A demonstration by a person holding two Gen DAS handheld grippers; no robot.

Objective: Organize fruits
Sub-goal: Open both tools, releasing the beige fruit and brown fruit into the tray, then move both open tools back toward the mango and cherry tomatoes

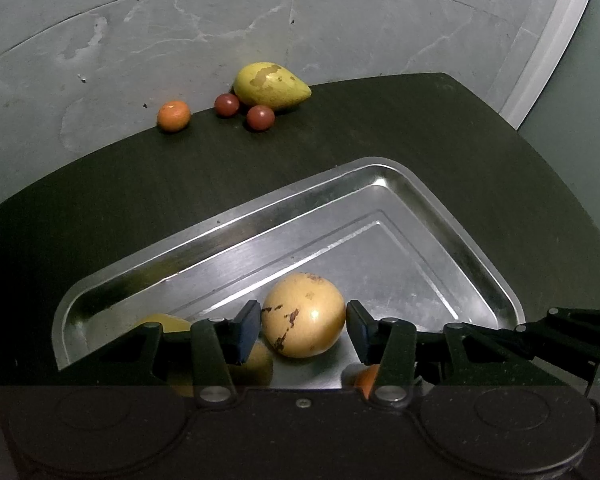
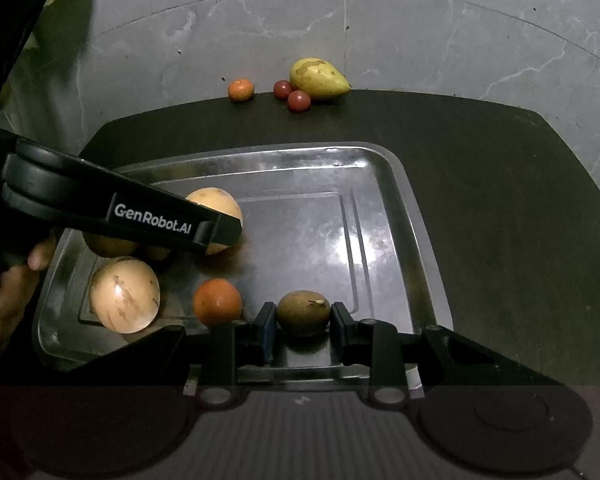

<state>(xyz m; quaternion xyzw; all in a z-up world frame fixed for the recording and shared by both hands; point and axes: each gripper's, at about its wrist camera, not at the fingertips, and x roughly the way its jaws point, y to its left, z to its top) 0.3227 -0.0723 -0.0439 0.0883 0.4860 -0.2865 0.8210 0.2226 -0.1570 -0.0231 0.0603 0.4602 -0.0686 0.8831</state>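
Left tongs (image 1: pixel 303 328) wide, flanking a round tan fruit (image 1: pixel 304 315) in the metal tray (image 1: pixel 380 172); right tongs (image 2: pixel 303 326) bracketing a brown fruit (image 2: pixel 303 313) at the tray's near edge, grip uncertain; mango (image 1: pixel 271 85) on the bench (image 1: pixel 420 128), far side

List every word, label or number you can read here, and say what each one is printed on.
"GenRobot.AI": white letters on the side of the left hand-held gripper, seen from the right wrist view.
No other text shows: none on the tray, the fruits or the table.
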